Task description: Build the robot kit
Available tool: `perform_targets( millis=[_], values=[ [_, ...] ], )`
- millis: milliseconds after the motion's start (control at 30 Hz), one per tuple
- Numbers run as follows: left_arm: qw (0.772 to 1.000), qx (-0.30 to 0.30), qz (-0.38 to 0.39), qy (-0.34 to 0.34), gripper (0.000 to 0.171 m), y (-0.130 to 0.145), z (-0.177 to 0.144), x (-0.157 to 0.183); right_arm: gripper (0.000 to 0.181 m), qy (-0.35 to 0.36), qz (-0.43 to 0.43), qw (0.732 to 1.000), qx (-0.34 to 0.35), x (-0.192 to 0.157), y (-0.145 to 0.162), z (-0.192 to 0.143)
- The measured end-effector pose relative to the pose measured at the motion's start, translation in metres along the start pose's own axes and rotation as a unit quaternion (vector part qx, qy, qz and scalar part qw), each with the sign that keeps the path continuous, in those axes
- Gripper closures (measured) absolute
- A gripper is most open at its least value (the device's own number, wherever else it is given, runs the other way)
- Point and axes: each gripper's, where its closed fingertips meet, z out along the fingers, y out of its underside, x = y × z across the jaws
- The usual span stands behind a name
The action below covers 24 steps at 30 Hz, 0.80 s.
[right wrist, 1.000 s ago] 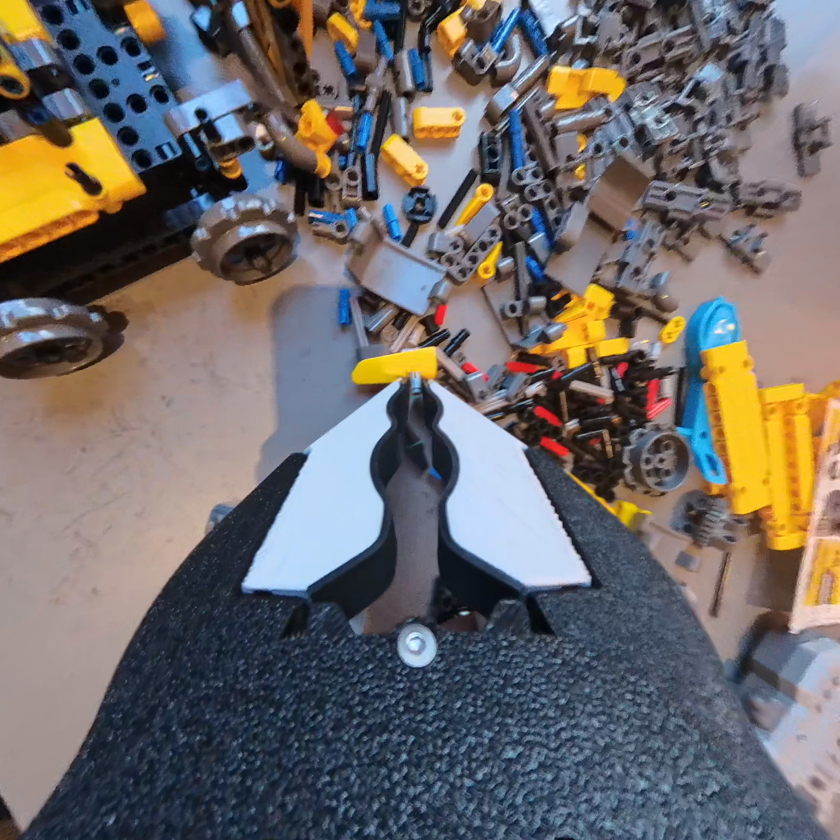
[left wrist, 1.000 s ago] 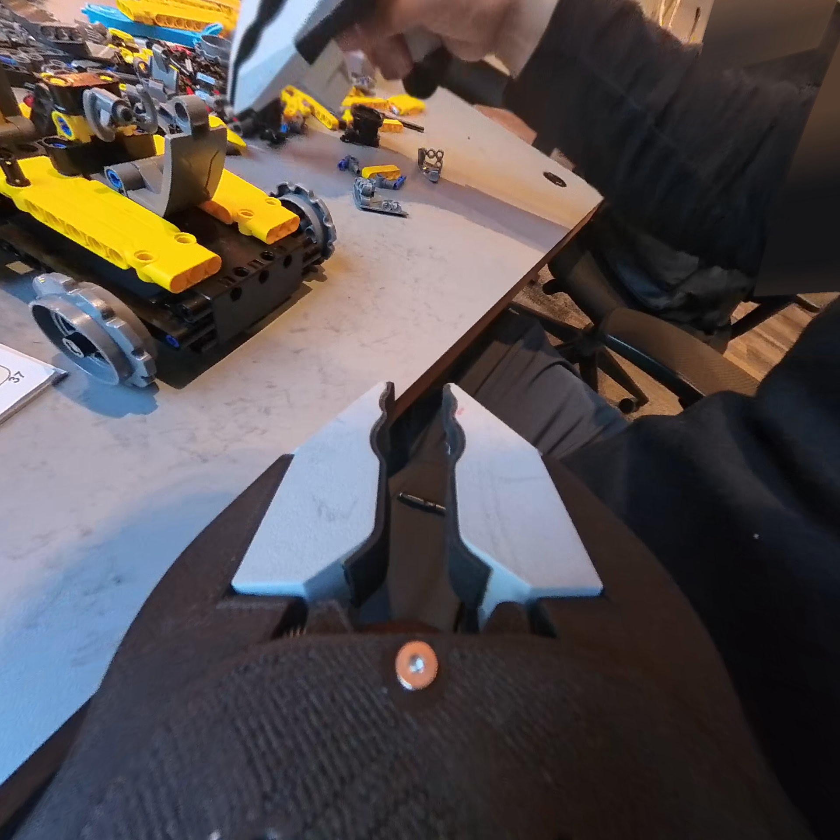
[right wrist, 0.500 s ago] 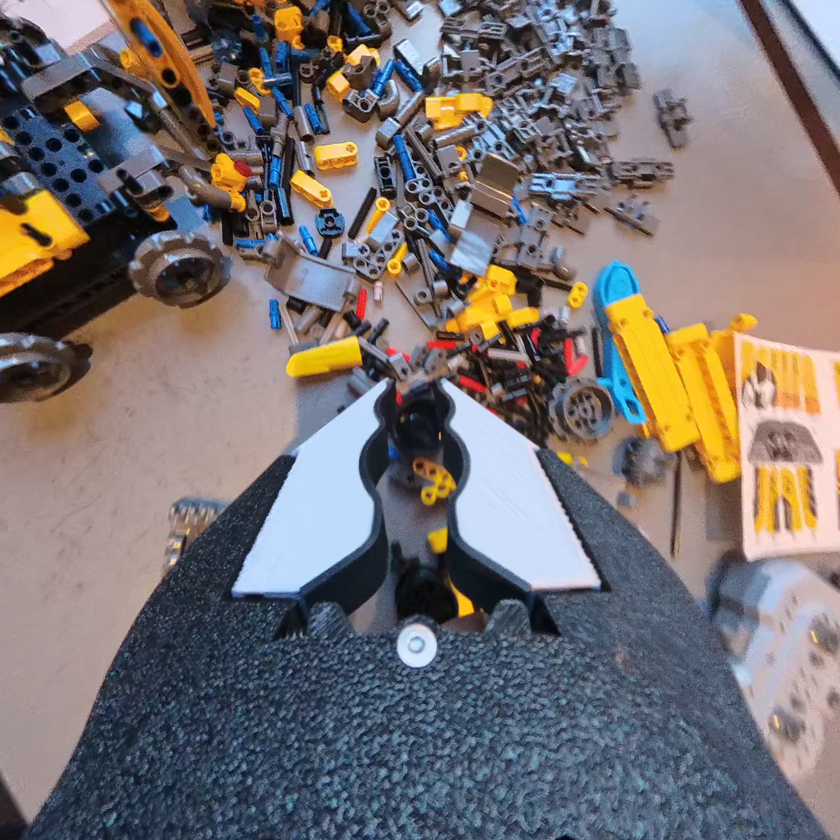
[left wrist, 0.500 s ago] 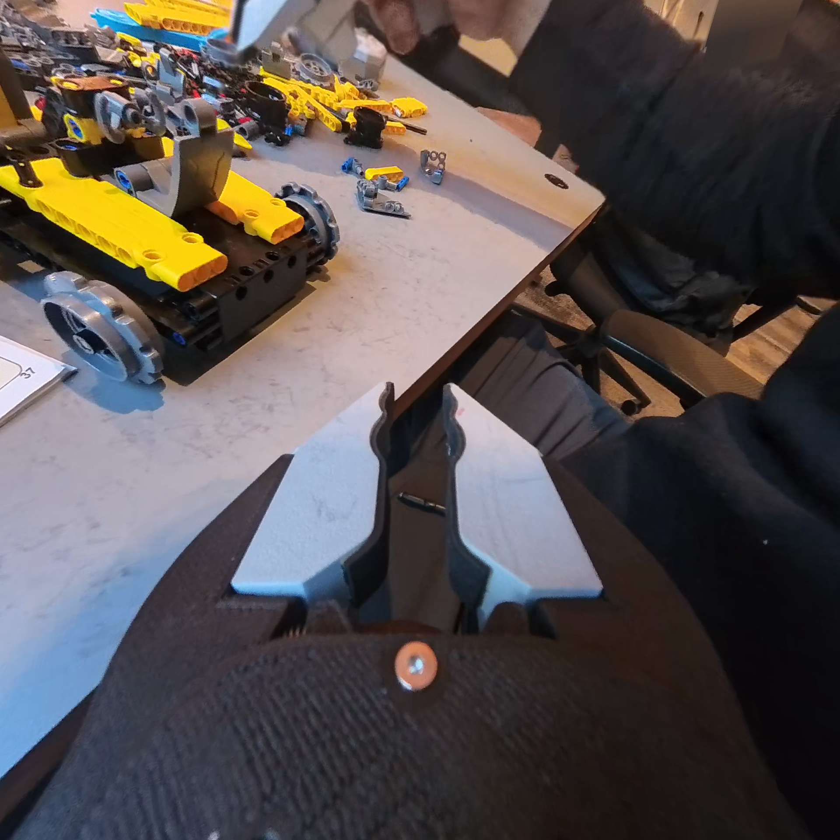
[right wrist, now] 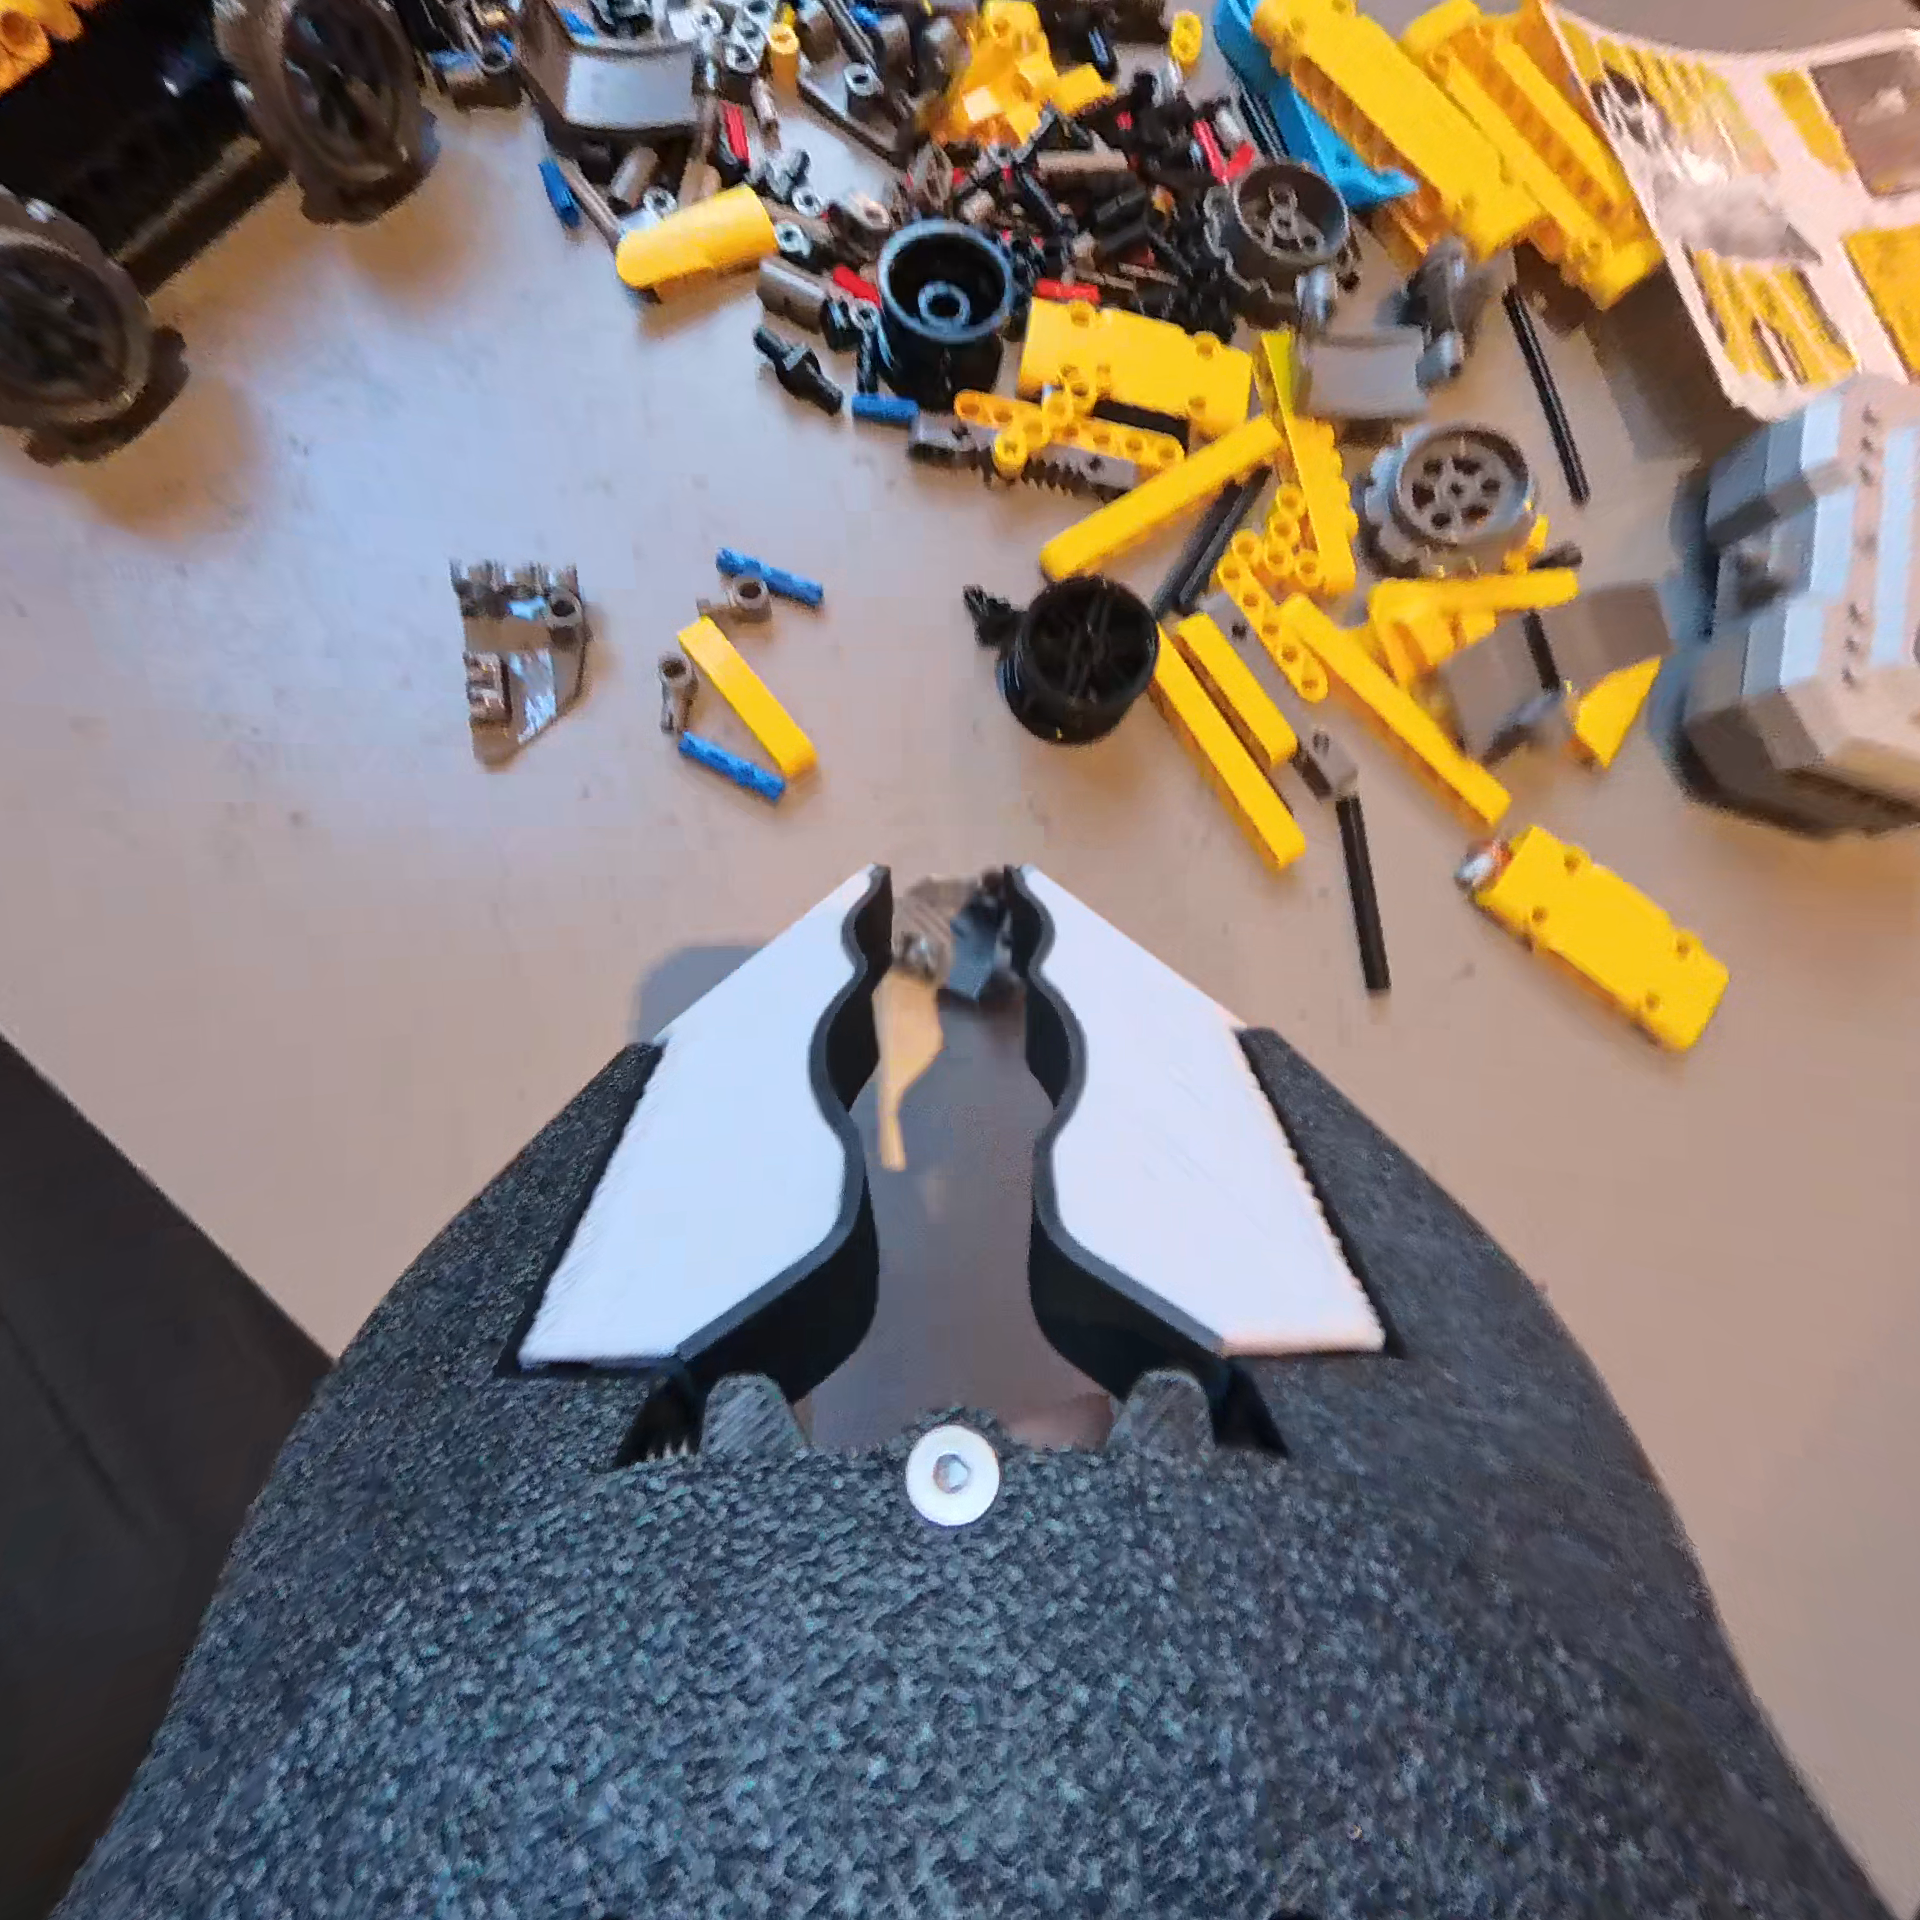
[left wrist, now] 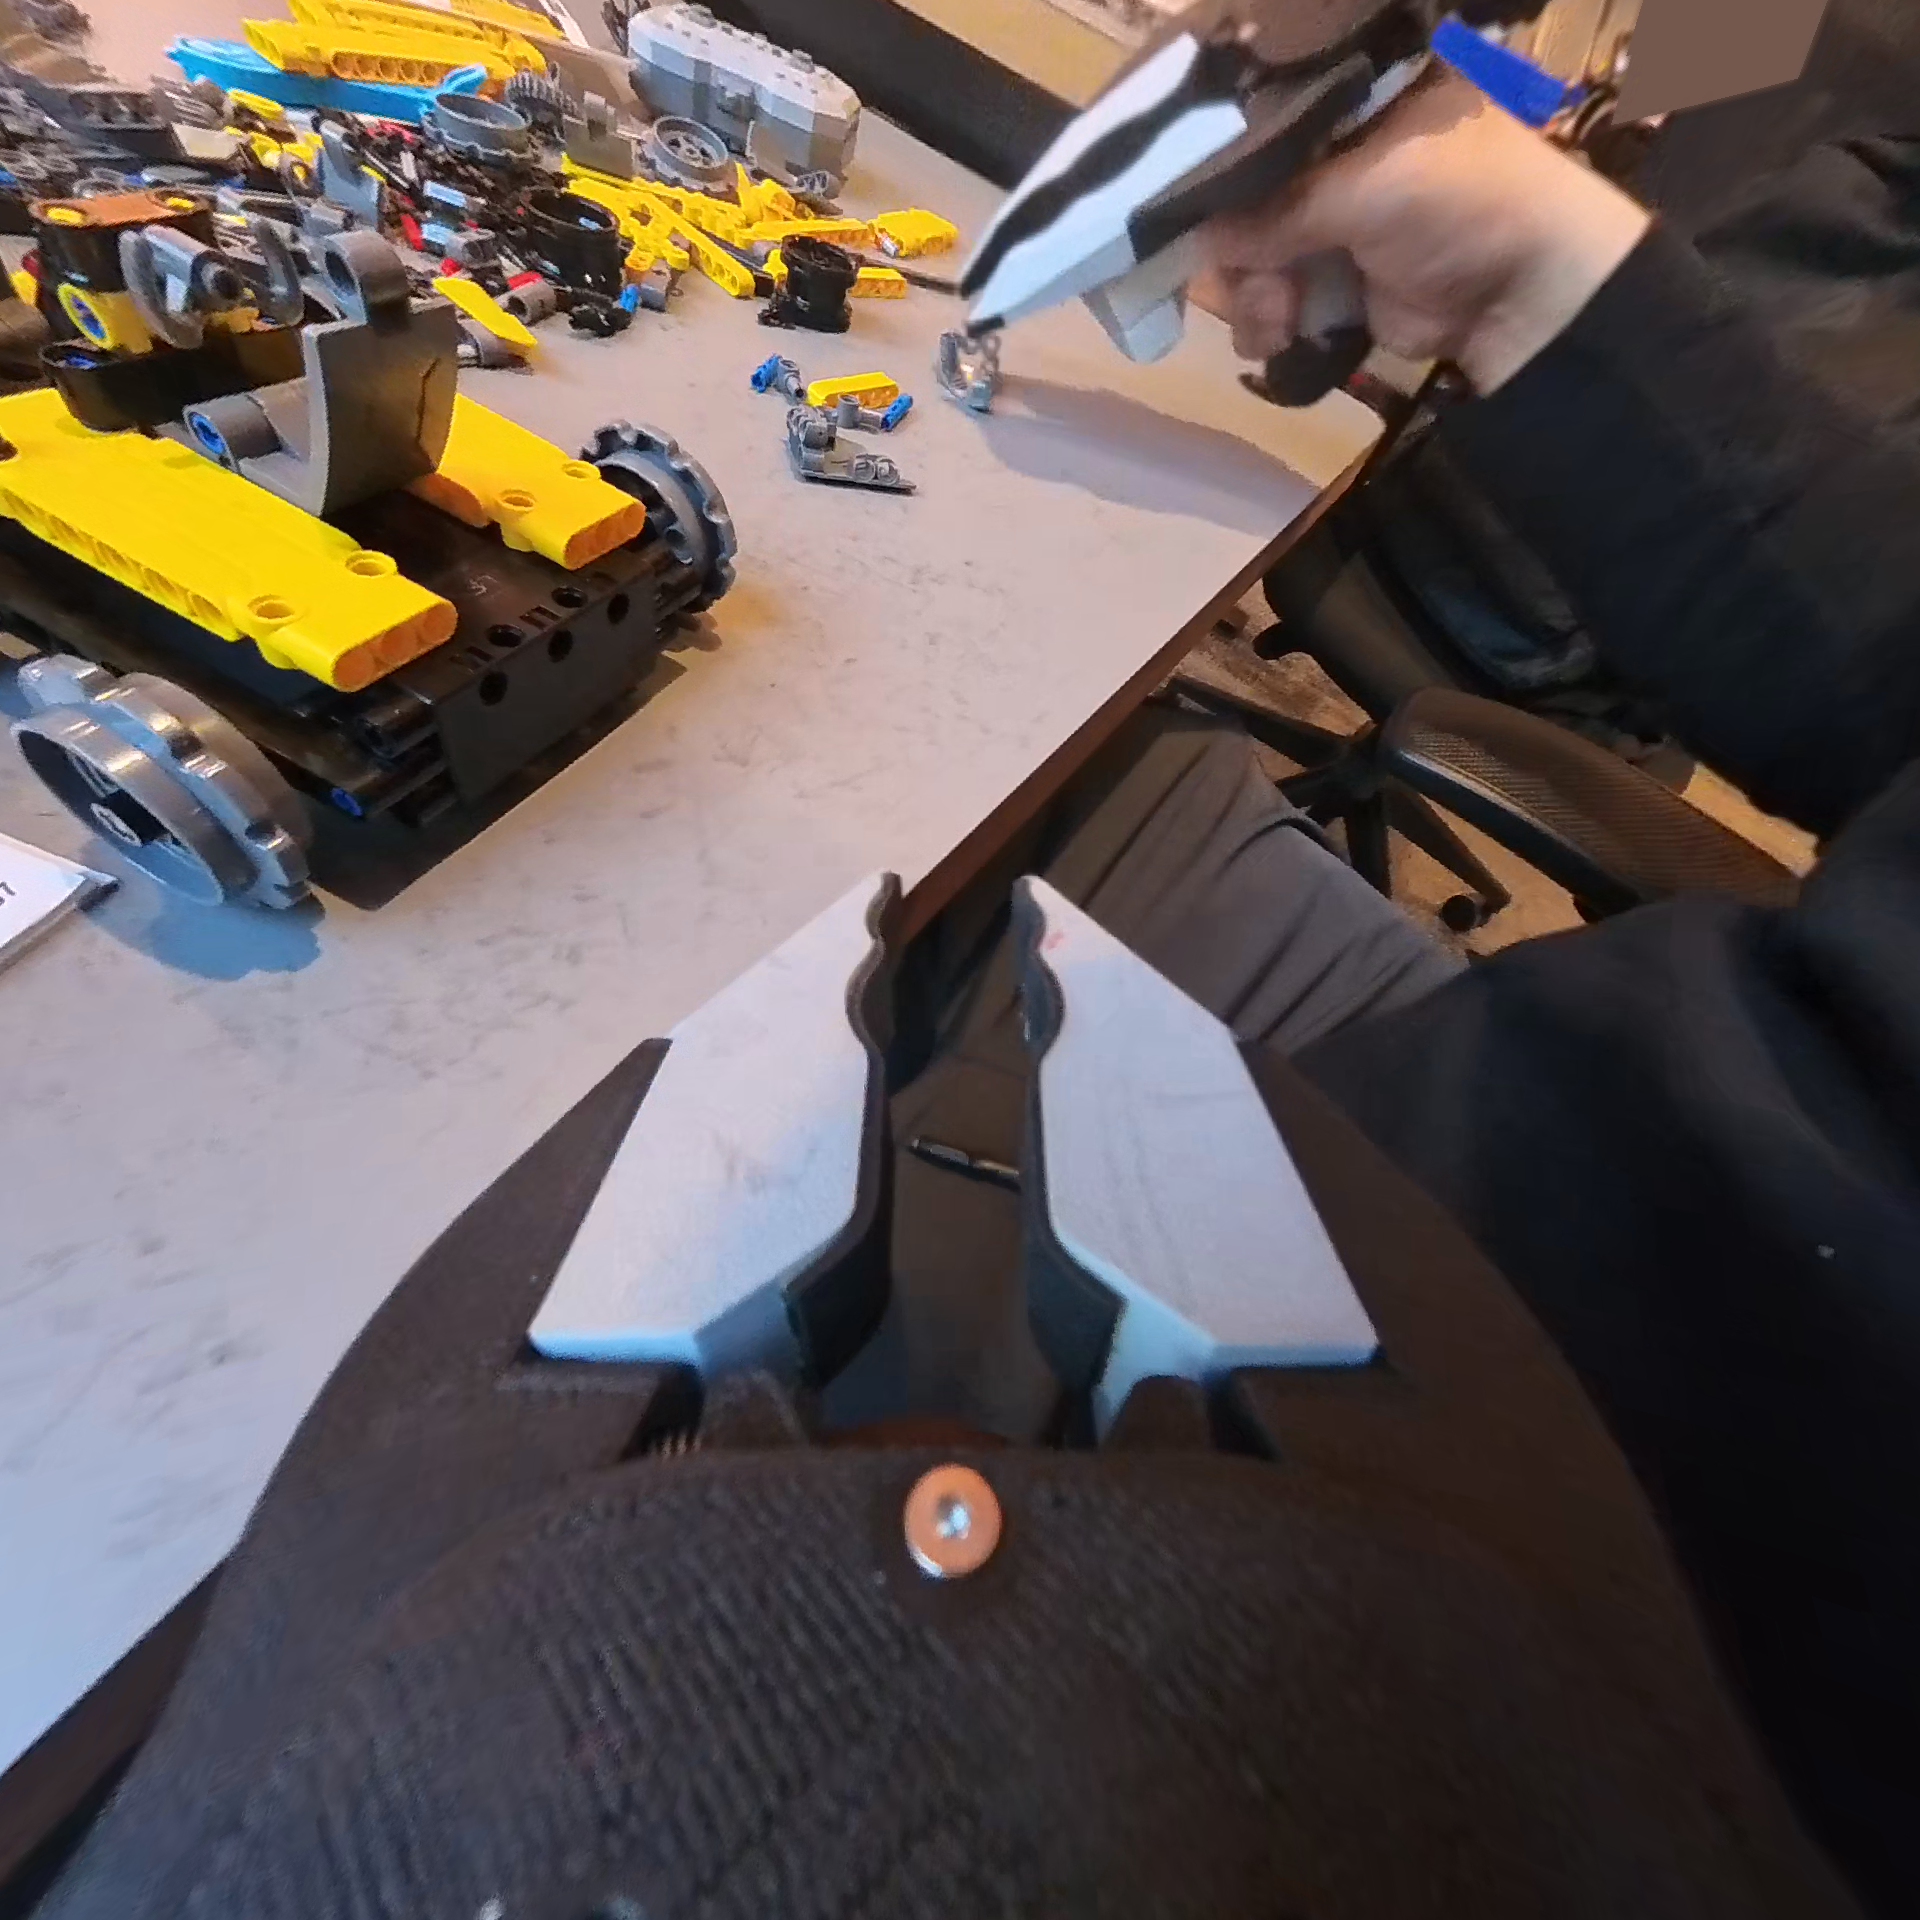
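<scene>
The left tongs hover at the near edge of the grey desk, with one finger over the desk top and the other over the lap of the seated person; a clear gap stands between the fingers and nothing is in it, so they are released. To the left of them on the desk stands a half-built yellow and black toy vehicle with grey toothed wheels, and the corner of a white booklet lies beside its near wheel. The right tongs, held by a hand in a dark sleeve, point down at the desk near its edge, and a small grey connector piece sits between their tips. In the left wrist view this piece hangs from the tips and touches or almost touches the desk; the fingers are not fully together, and I cannot tell for sure if they grip it firmly. Just beyond the right tongs lie a short yellow beam with blue pins beside it and a dark grey angled panel. Farther off spreads a pile of loose bricks with long yellow beams, a black wheel hub, a grey battery box and a sticker sheet.
</scene>
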Motion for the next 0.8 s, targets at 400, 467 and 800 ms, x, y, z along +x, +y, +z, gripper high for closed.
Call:
perform_targets(
  millis=[400,467,800],
  values=[
    [1.000,-0.011,0.024,0.012,0.152,0.003,0.012,0.020,0.137,-0.074,0.053,0.996,0.005,0.008,0.023,-0.003],
    [0.999,-0.013,0.025,0.014,0.152,0.004,0.013,0.021,0.141,-0.097,0.060,0.993,0.003,0.005,0.023,0.002],
    [1.000,-0.007,0.017,0.013,0.152,0.003,0.008,0.016,0.150,-0.145,0.026,0.989,0.006,-0.051,0.002,0.015]
  ],
)
